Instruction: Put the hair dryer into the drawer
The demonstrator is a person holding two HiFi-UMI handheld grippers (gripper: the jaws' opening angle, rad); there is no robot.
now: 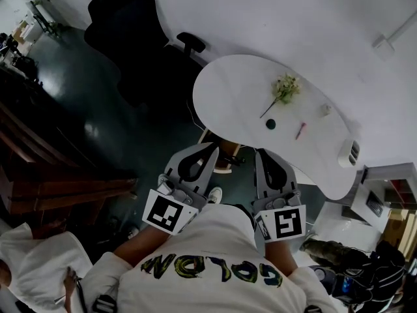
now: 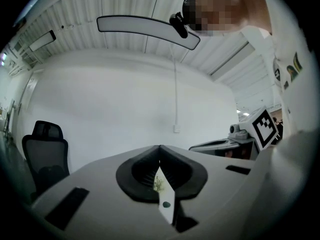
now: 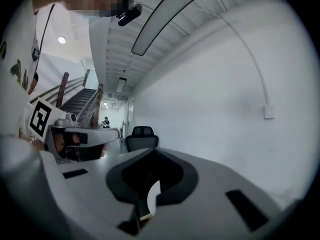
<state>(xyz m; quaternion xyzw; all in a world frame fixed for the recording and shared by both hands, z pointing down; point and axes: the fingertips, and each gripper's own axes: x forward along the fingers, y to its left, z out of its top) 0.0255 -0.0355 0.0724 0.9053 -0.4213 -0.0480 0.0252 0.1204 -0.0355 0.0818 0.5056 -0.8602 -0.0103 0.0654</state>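
White table (image 1: 234, 83) sits just ahead of you; your left gripper (image 1: 210, 150) and right gripper (image 1: 262, 154) are both closed, nothing in them, held side by side.

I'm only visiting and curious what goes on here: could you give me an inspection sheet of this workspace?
Surface: white rounded table.
Job's things: hair dryer and drawer, nothing seen.
Clutter: flower sprig, dark round thing and pink stick, all on the table.
Grippers: left tool and right tool both shut, empty, held side by side before the table.
Cables: one cable hangs down the white wall.
Surroundings: black office chair, dark floor.
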